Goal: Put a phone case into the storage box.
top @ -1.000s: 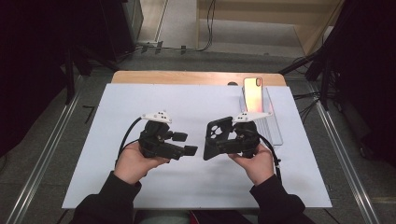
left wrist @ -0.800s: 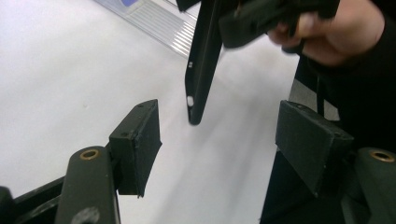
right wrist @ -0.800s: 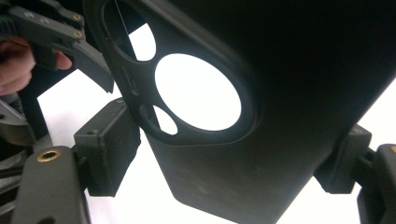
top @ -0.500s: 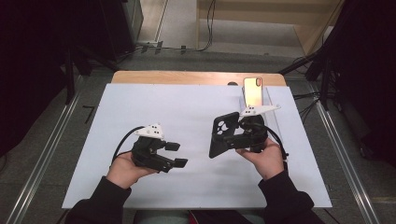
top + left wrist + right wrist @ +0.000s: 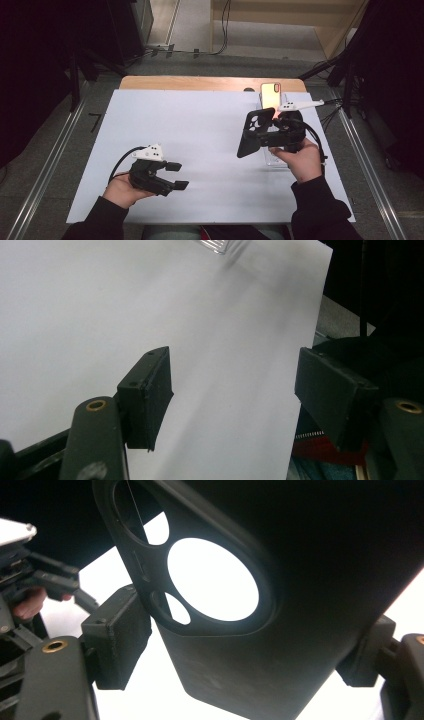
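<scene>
While your right claw [image 5: 256, 134] is pinching the black phone case [image 5: 253, 131] by its edges, lifting it tilted above the desk [image 5: 200, 125] near the phone [image 5: 270, 95], your left claw [image 5: 176, 175] is hovering spread and empty, well apart.

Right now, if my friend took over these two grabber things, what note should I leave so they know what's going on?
Right gripper: shut on the black phone case, held up off the table near the right side.
Left gripper: open and holding nothing, low over the white table near the front left.
The phone stands at the back right edge, behind the case. A clear stand lies on the table under the right hand.
Done: case picked up.
Left, probably: bring case and phone together; the phone is untouched.
</scene>
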Demonstrator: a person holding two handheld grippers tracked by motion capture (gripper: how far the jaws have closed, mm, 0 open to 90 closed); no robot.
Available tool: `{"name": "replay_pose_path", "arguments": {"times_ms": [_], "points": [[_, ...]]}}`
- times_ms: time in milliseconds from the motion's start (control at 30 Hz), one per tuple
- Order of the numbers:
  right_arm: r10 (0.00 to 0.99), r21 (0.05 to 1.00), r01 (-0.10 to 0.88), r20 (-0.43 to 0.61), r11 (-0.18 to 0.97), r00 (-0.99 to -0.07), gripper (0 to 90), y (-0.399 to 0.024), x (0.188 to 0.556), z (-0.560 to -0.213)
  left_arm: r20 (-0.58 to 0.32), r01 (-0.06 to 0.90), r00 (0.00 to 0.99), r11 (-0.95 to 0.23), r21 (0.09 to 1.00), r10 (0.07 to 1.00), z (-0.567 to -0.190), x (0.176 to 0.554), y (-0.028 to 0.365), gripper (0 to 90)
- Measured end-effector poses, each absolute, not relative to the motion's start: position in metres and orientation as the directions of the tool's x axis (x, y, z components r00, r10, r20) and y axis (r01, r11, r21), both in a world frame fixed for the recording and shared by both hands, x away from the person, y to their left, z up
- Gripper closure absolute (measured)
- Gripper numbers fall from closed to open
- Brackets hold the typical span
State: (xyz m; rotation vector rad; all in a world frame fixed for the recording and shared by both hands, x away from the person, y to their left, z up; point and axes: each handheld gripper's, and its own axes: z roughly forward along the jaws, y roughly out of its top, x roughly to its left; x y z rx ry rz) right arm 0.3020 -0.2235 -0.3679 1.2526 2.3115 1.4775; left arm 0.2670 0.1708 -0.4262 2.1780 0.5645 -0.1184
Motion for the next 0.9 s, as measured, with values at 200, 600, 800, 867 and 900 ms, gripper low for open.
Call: {"name": "replay_pose_path", "arguments": {"times_ms": [200, 600, 800, 867, 900], "points": [[0.734, 0.812, 0.568, 0.304, 0.134, -0.608, 18.9, -0.246, 0.306, -0.358, -0.278, 0.45, 0.882, -0.509, 0.734, 0.379, -0.428, 0.264, 0.181, 31.3], [0.805, 0.813, 0.575, 0.278, 0.093, -0.524, 19.0, -0.277, 0.326, -0.358, -0.29, 0.497, 0.85, -0.486, 0.719, 0.44, -0.436, 0.264, 0.197, 31.3], [0.841, 0.805, 0.588, 0.265, 0.076, -0.471, 19.0, -0.289, 0.342, -0.362, -0.299, 0.525, 0.826, -0.46, 0.716, 0.478, -0.439, 0.265, 0.204, 31.3], [0.849, 0.804, 0.591, 0.262, 0.07, -0.458, 19.0, -0.294, 0.346, -0.363, -0.309, 0.532, 0.821, -0.45, 0.717, 0.479, -0.439, 0.264, 0.206, 31.3], [0.854, 0.801, 0.594, 0.259, 0.07, -0.45, 19.1, -0.296, 0.348, -0.364, -0.31, 0.534, 0.82, -0.446, 0.719, 0.481, -0.44, 0.264, 0.207, 31.3]]}}
